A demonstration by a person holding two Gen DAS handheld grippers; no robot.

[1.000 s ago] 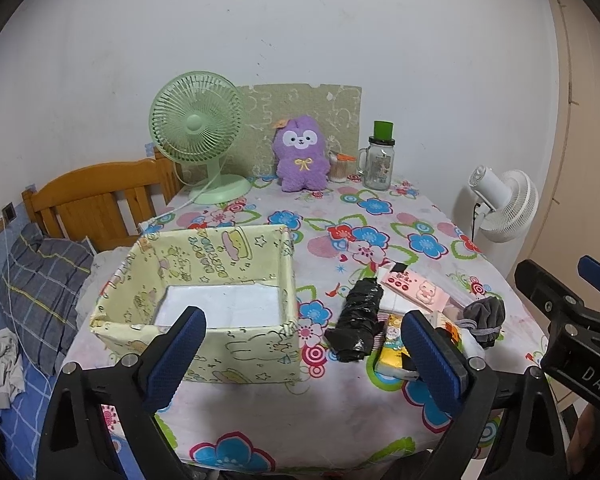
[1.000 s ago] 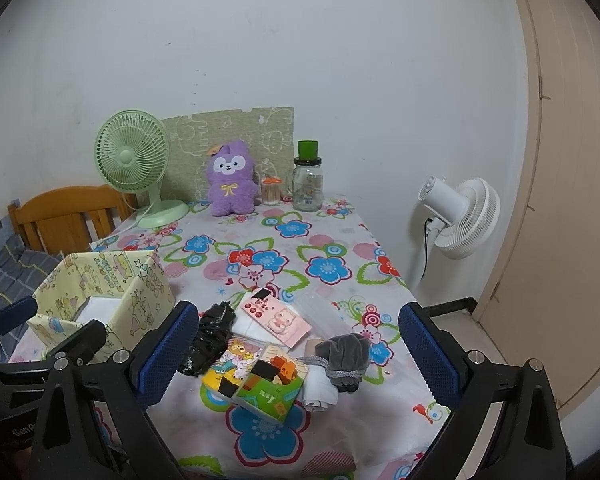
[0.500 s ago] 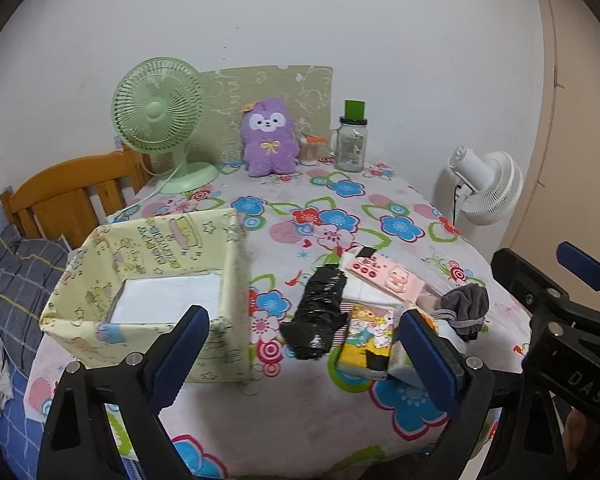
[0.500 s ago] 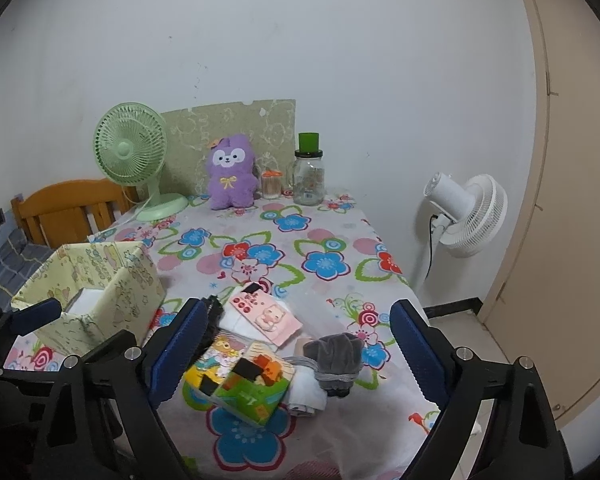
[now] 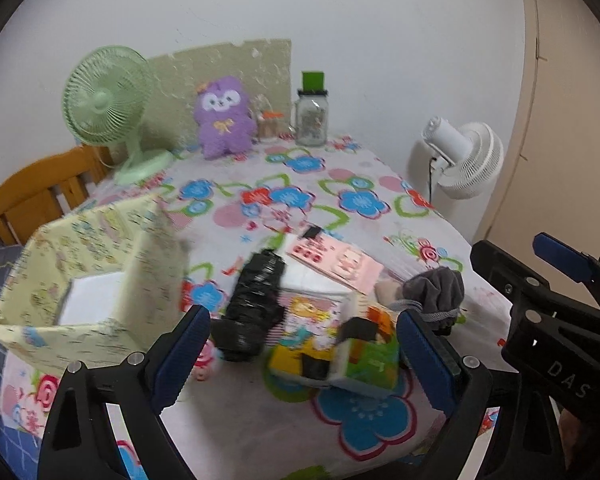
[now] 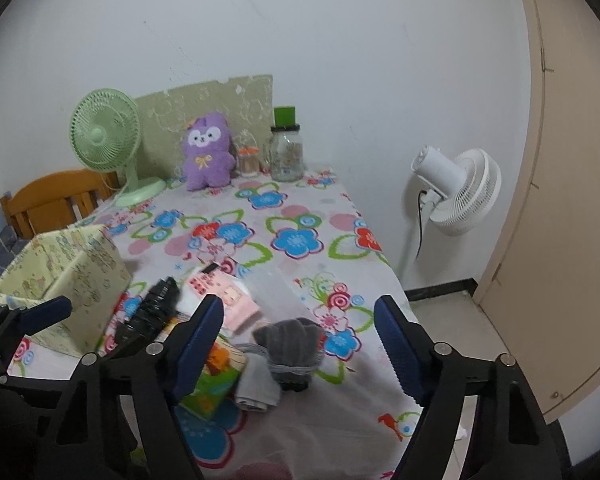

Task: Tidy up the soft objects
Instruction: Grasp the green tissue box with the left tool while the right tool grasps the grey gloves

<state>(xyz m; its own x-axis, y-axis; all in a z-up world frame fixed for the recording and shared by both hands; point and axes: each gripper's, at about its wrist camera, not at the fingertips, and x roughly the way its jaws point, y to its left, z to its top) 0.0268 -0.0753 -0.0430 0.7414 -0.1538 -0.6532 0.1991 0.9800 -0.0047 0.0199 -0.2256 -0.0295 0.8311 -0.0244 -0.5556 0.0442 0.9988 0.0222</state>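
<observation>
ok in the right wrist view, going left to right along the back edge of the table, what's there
green desk fan → purple plush toy → small orange-lidded jar → glass jar with green lid

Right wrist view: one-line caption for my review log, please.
Right gripper, jaws closing with nothing pressed between them, above the grey socks on the floral tablecloth; yellow fabric box at left.

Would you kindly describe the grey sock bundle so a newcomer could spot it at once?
Start at the yellow fabric box on the floral tablecloth; the pile of items lies to its right. The grey sock bundle sits at that pile's right end, the only dark grey, rolled, knitted piece.
</observation>
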